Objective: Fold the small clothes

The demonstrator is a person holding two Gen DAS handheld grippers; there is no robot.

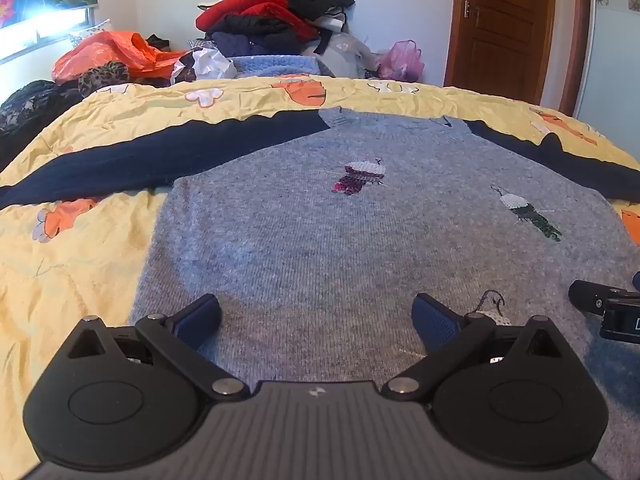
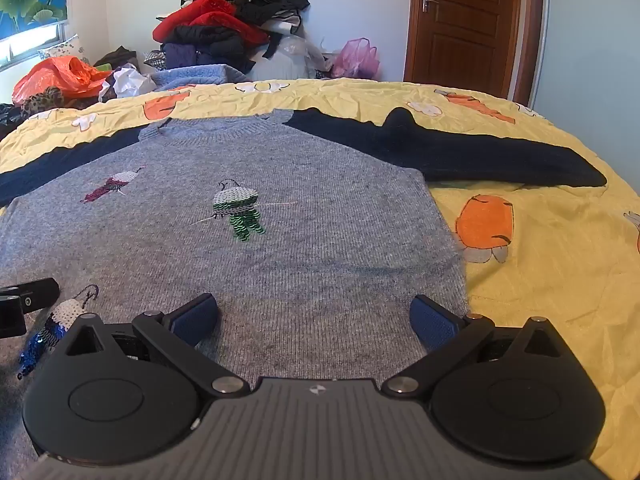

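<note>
While the sweater lies flat, both tools are positioned at its hem end, as listed below.

Garment: grey knit sweater (image 1: 340, 240) with dark navy sleeves, spread face-up on the bed (image 2: 540, 280); sleeves extended sideways, presumably so each can be folded inward.

Left sleeve: navy sleeve (image 1: 140, 164) lies across the yellow quilt, slightly rumpled.

Right sleeve: second navy sleeve (image 2: 480, 160) stretched out, with one raised pucker near the shoulder.

Left gripper (image 1: 316, 320): jaws released, spread wide over the lower left of the body; nothing held.

Right gripper (image 2: 314, 318): jaws released, spread wide near the lower right side edge; nothing held.

Placement reason: judged as a paired approach to the hem or side edges, one tool per side.

Materials: fine ribbed knit, soft and limp; sequin figures (image 2: 238, 212) stitched on, likely stiffer than the knit.

Bedding: crinkled thin quilt, printed orange and white.

Background: clothes pile (image 1: 276, 12) behind the bed, well apart.
</note>
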